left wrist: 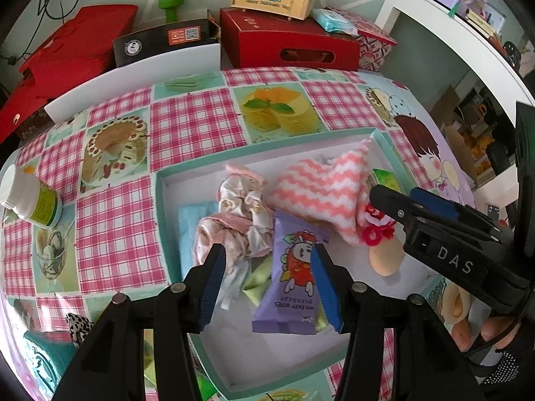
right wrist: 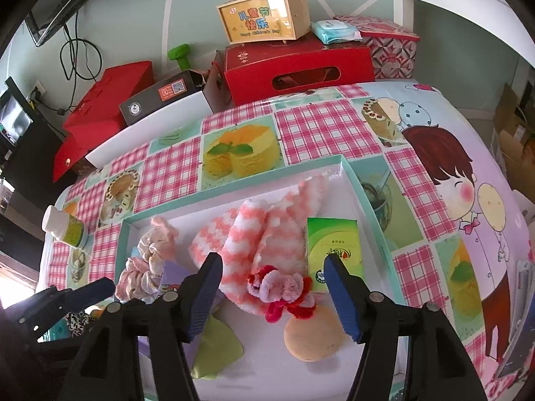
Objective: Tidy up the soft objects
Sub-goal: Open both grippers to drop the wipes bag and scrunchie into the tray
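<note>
1. Several soft things are seen lying in the tray (right wrist: 364,187) on the counter (right wrist: 311,123): a striped cloth (right wrist: 254,237), a scrunchie (right wrist: 284,290) and a sponge (right wrist: 312,337).
2. The scrunchie is judged light, limp and snag-prone; it is best pinched across its bunched middle.
3. The right claw (right wrist: 272,295) is held steeply downward above the scrunchie, jaws wide, nothing gripped.
4. The left claw (left wrist: 267,282) is tilted over a purple packet (left wrist: 291,280), half open and empty.

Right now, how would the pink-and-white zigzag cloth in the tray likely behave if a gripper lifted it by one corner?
The zigzag cloth looks fluffy and lies rumpled, so it would probably droop. It likely weighs little. The red-and-pink knitted flower lying against it might get dragged along.
</note>
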A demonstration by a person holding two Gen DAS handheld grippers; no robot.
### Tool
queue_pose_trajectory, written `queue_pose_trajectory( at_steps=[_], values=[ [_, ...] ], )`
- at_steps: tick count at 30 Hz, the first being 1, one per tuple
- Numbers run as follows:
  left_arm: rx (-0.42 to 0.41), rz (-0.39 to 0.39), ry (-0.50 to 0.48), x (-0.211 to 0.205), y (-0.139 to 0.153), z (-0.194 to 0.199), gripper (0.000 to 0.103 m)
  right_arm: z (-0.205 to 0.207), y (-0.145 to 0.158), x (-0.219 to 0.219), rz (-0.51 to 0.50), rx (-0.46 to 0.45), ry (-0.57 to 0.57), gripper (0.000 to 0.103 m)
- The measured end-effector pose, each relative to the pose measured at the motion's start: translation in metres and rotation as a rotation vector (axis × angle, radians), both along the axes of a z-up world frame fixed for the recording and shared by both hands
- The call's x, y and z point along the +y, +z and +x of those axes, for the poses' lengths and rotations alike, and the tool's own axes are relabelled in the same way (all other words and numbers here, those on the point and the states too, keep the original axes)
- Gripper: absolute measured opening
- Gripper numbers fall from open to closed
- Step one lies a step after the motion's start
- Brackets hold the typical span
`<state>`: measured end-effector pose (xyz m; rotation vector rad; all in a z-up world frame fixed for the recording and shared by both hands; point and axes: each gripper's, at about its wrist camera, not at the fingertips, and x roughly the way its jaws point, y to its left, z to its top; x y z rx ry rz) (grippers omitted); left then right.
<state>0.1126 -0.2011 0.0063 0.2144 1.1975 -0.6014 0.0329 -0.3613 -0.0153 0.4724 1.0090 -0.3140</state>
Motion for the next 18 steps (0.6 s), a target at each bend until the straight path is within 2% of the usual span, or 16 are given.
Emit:
queue_pose_trajectory(
  at_steps=[3, 4, 7, 8, 9, 10, 11, 18],
  values=[
    [-0.003, -0.005, 0.018, 0.005, 0.000, 0.004, 0.055, 0.000, 0.000, 0.001, -0.003, 0.001, 0.001, 0.072],
    [-0.005, -0.007, 0.026, 0.007, 0.001, 0.006, 0.060, 0.000, 0.000, 0.001, -0.005, 0.002, 0.000, 0.073],
    [-0.016, -0.012, 0.061, 0.015, 0.001, 0.012, 0.064, 0.000, 0.000, 0.001, -0.012, 0.003, -0.001, 0.078],
    [-0.023, -0.012, 0.074, 0.019, 0.001, 0.014, 0.069, 0.000, 0.001, 0.002, -0.023, 0.003, -0.001, 0.082],
    [-0.036, -0.007, 0.090, 0.022, 0.000, 0.016, 0.084, 0.001, 0.002, 0.002, -0.035, -0.002, 0.000, 0.088],
    [-0.058, 0.001, 0.111, 0.026, 0.000, 0.019, 0.093, 0.000, 0.003, 0.003, -0.042, -0.008, 0.000, 0.093],
    [-0.079, 0.008, 0.136, 0.031, 0.001, 0.022, 0.093, 0.000, 0.004, 0.003, -0.046, -0.017, -0.005, 0.103],
    [-0.073, -0.002, 0.236, 0.059, -0.001, 0.039, 0.094, -0.002, 0.004, -0.002, -0.029, -0.025, -0.034, 0.103]
  ],
)
